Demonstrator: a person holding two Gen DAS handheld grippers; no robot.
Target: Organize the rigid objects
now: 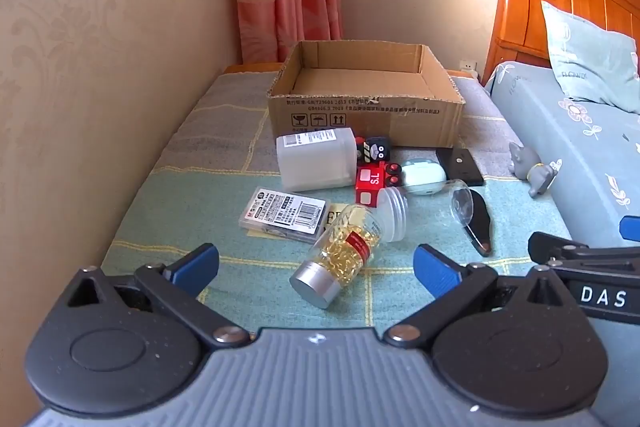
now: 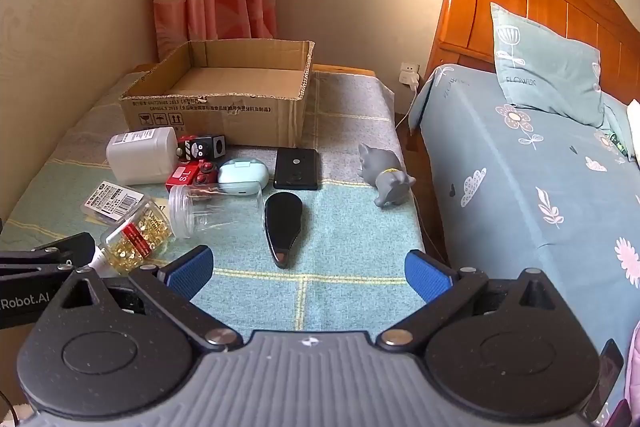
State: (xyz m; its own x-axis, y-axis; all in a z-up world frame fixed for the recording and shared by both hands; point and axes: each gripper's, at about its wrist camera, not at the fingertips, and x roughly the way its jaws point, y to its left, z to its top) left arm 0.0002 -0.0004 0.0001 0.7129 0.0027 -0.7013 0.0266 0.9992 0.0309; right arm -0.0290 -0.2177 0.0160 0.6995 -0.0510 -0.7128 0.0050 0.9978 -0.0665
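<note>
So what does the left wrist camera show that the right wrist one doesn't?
Only the left view shows the silver cap of the pill bottle in full; in the right view the other gripper covers it. Only the right view shows the wall socket with its cord, and far more of the bed. Both show the empty cardboard box, the white container, the clear jar, the black phone, the grey elephant toy, and open grippers: left, right.
</note>
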